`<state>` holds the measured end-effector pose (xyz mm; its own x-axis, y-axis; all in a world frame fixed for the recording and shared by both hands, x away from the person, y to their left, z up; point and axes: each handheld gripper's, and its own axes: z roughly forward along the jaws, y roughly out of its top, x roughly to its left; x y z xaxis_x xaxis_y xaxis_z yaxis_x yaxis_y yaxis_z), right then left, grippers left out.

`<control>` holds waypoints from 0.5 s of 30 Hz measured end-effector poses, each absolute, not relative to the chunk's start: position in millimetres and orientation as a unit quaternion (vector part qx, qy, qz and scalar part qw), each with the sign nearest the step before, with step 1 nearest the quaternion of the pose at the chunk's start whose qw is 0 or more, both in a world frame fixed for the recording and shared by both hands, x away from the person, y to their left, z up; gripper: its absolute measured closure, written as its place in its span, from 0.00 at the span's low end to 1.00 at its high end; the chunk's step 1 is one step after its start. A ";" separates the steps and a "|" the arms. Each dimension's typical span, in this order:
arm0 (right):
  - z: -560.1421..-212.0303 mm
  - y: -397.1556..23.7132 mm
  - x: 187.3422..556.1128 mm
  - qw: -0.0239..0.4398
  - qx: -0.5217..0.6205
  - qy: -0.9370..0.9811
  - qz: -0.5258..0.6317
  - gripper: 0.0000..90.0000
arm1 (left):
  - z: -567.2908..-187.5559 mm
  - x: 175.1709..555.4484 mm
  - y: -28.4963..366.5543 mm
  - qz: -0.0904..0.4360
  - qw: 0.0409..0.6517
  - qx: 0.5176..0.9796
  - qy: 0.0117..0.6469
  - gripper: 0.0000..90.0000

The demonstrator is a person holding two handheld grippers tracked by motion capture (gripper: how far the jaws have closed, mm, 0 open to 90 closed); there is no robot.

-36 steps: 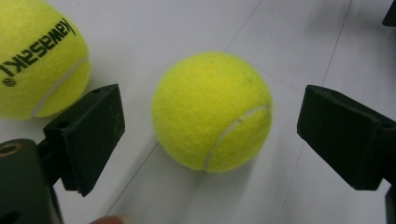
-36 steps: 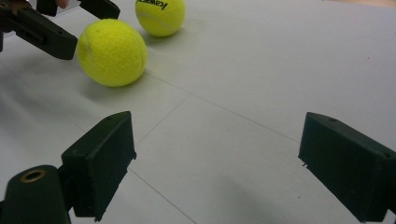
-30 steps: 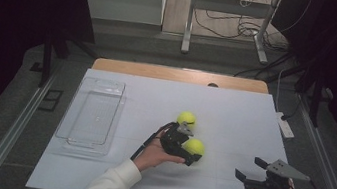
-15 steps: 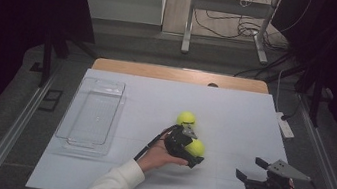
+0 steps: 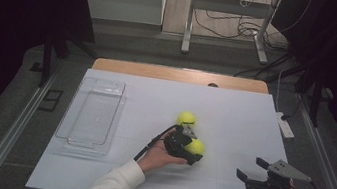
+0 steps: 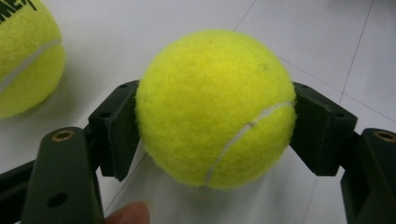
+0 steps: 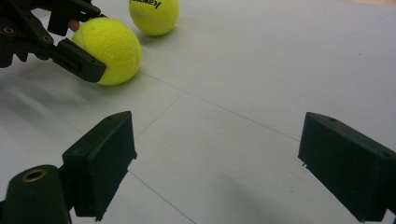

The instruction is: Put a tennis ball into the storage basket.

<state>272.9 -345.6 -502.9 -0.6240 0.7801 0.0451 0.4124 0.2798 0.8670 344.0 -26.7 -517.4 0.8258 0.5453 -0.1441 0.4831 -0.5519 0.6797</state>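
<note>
**Left tongs clamping onto the near tennis ball**

So the left tongs [image 5: 188, 148] are gripping 1 tennis ball [image 6: 215, 107] right now, with the jaws having just been closing in on it. In the left gripper view both black pads are pressing into the fuzz on either side, so it's properly clenched. The ball is sitting on the white tabletop [image 5: 234, 114], a bit right of the middle, and I can't tell whether it's lifting off the surface at all.

A 2nd tennis ball [image 5: 186, 118] is lying just beside it, a little farther from the person, not being touched by anything.

The right tongs [image 5: 251, 175] are hanging out near the front right corner of the tabletop, well apart from both balls. Their jaws are standing wide apart in the right gripper view with nothing between them.

Over on the left, a clear plastic tray [image 5: 93, 113] is sitting on the tabletop.
</note>
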 end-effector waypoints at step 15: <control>-503.2 -345.9 272.4 0.202 0.386 0.775 0.458 0.12 | -505.0 339.6 -18.2 0.052 0.392 0.873 0.284 0.30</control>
<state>272.4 -345.9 -503.2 -0.6202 0.7833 0.0407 0.4128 0.2818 0.8661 339.6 -18.2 -505.0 0.8336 0.5364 -0.1316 0.4546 -0.5311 0.7150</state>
